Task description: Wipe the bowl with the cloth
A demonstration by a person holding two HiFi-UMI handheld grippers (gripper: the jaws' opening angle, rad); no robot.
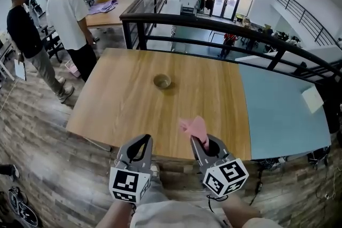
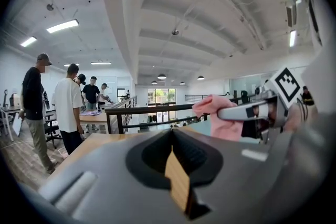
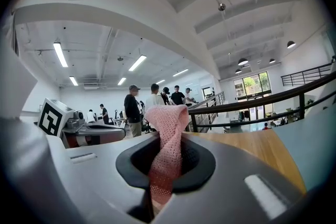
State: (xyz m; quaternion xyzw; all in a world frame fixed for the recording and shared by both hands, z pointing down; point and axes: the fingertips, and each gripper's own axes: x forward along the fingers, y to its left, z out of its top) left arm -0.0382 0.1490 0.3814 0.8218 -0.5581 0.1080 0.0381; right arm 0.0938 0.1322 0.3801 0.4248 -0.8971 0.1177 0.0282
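Nearly level, abreast: left hand-held gripper (image 1: 144,140) closed empty, right hand-held gripper (image 1: 205,142) tight on cloth (image 1: 193,126).

Bowl (image 1: 162,81) on table (image 1: 117,109), mid-far; cloth (image 1: 195,128) in right tongs (image 1: 205,142) (near edge), left tongs (image 1: 144,139) beside; railing (image 1: 214,24) behind.

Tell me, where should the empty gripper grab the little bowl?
Probably its rim on the near-left side: the bowl sits upright and open-topped on the table, so the left gripper, coming from above, could slip one finger inside and one outside.
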